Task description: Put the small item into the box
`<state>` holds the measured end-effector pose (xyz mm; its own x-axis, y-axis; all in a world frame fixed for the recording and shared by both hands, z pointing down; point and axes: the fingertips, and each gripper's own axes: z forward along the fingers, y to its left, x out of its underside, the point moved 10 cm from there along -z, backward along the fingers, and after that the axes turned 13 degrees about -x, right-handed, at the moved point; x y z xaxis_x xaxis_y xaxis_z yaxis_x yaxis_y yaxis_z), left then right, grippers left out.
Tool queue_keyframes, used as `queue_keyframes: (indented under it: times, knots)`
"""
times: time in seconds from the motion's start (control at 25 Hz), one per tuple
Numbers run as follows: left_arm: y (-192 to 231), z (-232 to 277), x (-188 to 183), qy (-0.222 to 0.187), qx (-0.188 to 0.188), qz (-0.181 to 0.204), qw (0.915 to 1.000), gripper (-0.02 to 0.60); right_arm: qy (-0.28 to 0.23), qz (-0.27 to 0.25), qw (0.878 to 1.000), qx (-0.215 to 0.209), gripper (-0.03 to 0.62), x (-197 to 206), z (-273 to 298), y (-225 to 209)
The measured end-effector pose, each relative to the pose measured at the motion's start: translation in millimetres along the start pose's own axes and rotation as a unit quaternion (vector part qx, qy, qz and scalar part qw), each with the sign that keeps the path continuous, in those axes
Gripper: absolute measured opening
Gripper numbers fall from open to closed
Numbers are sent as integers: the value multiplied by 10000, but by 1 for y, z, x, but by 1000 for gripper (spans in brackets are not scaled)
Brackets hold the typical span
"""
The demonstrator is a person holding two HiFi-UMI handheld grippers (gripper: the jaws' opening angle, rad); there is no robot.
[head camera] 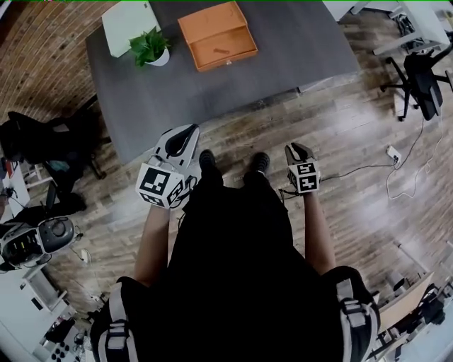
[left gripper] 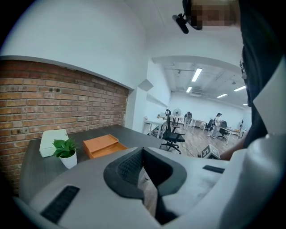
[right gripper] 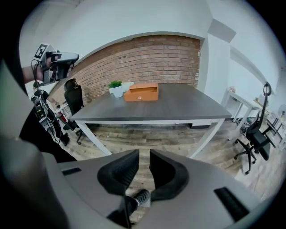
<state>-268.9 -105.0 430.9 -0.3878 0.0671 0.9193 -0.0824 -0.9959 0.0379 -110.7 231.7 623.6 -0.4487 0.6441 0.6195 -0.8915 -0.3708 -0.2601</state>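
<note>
An orange box [head camera: 216,35] stands on the dark grey table [head camera: 283,49], far from both grippers; it also shows as the orange box [left gripper: 102,145] and the orange box [right gripper: 142,92]. Its front part lies open, and a small slim thing [head camera: 221,51] seems to lie in it, too small to make out. My left gripper [head camera: 190,134] hangs over the floor before the table's near edge, its pads [left gripper: 132,167] meeting at the tips, empty. My right gripper [head camera: 294,147] is level with it to the right; a narrow gap parts its pads [right gripper: 119,172] with only floor between.
A potted plant [head camera: 150,47] and a white box [head camera: 127,21] stand left of the orange box. Black office chairs stand at the right [head camera: 423,78] and left [head camera: 42,141]. A cable [head camera: 403,177] trails on the wooden floor. My shoes [head camera: 207,164] are close to the table.
</note>
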Motion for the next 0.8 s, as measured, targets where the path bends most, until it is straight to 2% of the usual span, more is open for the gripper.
queue_keyframes:
  times: [0.16, 0.32, 0.6, 0.8]
  knots:
    - [-12, 5, -4, -21, 69, 26, 10000, 23, -10, 201, 9995, 250, 86, 14, -17, -22]
    - [-9, -1, -2, -44, 142, 40, 9999, 23, -26, 251, 9987, 433, 86, 17, -30, -17]
    - [27, -19, 15, -89, 611, -39, 9981, 23, -45, 253, 9974, 668, 86, 6, -26, 45]
    - [56, -25, 40, 87, 1063, -58, 9943, 23, 340, -184, 9952, 902, 86, 5, -22, 98]
